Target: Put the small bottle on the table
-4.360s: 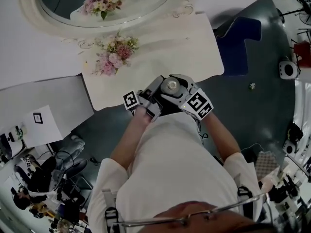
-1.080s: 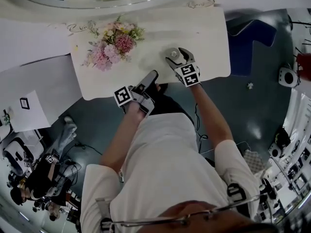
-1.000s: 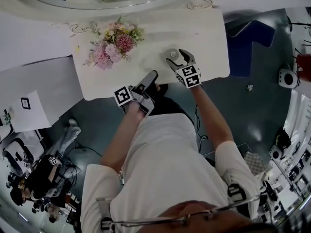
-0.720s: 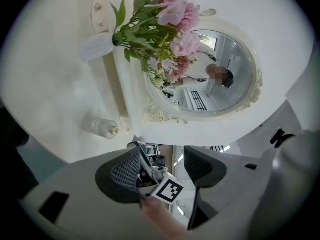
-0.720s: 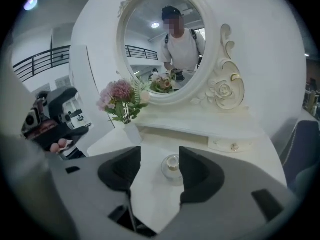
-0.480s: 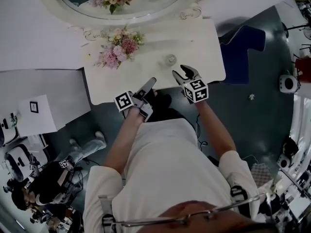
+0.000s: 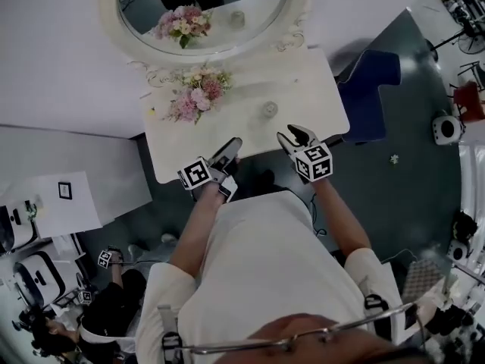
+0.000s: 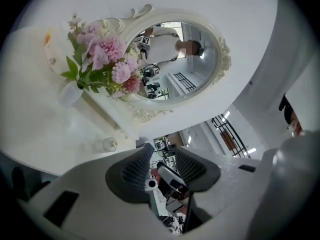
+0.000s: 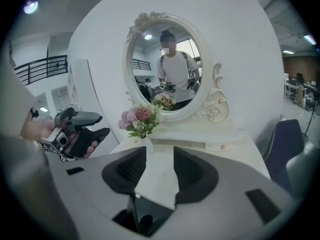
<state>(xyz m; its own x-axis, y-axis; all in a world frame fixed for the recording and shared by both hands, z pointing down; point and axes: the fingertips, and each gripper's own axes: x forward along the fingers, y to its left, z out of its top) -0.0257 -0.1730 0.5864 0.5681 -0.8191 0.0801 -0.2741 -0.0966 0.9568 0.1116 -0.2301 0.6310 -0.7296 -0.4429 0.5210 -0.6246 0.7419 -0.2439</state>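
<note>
The small clear bottle [image 7: 270,109] stands upright on the white dressing table [image 7: 311,89], free of both grippers. It also shows in the left gripper view, where the bottle [image 8: 108,144] sits left of the jaws. My right gripper [image 7: 295,136] hovers at the table's near edge, just short of the bottle. Off to the left, my left gripper [image 7: 232,145] is also at that edge. Both pairs of jaws have just been closing, with a gap left and nothing between them. The right gripper view hides the bottle.
A vase of pink flowers [image 7: 195,97] stands at the table's left, in front of an oval mirror [image 7: 204,10]. To the right of the table is a blue chair [image 7: 371,82]. A grey surface [image 7: 68,165] adjoins on the left.
The right gripper has let go of the bottle and drawn back toward the person, as has the left. Both have risen, and their jaws stand narrower. The bottle stays on the table.
</note>
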